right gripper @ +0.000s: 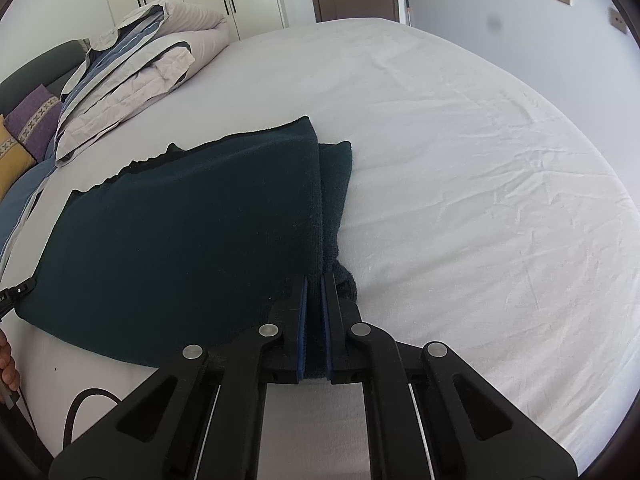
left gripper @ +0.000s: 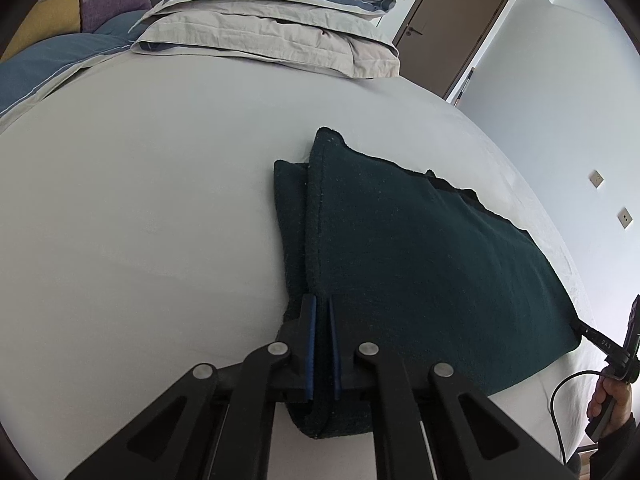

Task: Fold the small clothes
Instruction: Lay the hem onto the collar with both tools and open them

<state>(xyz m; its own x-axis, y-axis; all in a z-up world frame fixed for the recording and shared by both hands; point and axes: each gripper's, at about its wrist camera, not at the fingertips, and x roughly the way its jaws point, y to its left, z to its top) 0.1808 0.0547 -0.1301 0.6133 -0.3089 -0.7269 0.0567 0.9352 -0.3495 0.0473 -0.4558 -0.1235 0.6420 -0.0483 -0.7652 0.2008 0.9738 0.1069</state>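
left tongs are pinching one near corner of the dark green cloth; right tongs are pinching the other, cloth lying folded on the white bed.

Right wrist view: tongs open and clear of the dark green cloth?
No, the right tongs are shut on the dark green cloth, its edge pinched between the blue pads.

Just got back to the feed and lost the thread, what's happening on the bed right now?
A person is folding a dark green cloth on the white bed sheet, one handheld claw on each near corner. The left claw and the right claw are both shut on the cloth's edge, which is lifted, while its far end lies on the bed. The cloth already looks doubled over. A folded duvet sits near the head of the bed.
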